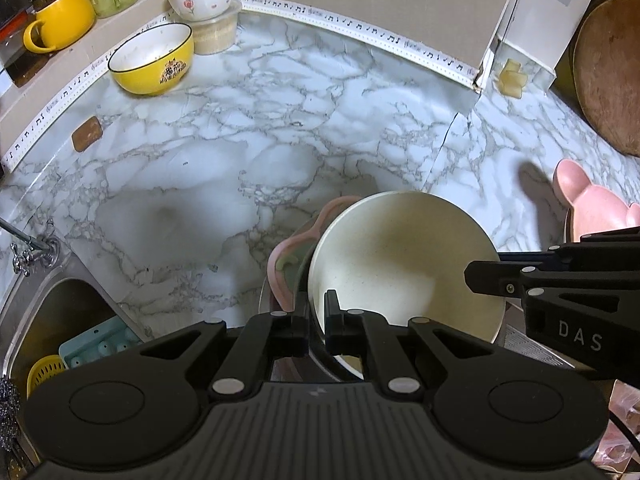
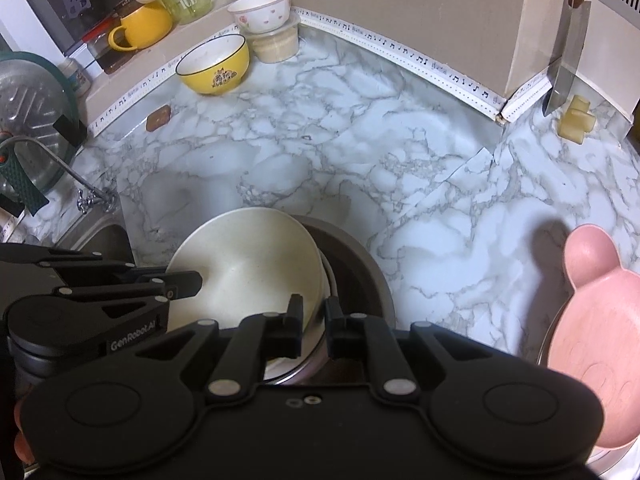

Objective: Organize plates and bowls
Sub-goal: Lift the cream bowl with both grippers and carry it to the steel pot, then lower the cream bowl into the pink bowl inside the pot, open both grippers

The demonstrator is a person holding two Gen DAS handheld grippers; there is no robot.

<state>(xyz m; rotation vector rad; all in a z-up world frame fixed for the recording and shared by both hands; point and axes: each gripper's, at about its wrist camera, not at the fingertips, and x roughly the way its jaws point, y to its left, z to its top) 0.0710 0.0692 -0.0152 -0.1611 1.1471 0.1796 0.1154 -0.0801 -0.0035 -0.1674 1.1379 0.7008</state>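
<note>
Left wrist view: left claw (image 1: 317, 312) pinches cream bowl (image 1: 404, 256) rim | right claw (image 2: 313, 320) pinches its opposite rim | marble counter (image 1: 240, 152) beneath

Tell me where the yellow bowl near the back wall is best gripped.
Grip the yellow bowl by its thin dark rim, on the near side facing the counter. It sits upright and open, so a tool can come from above, one finger inside and one outside; the far side is crowded by the wall ledge.

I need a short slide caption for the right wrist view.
Both tools grip the cream bowl by its rim, right tool and left tool, above the marble counter.
</note>
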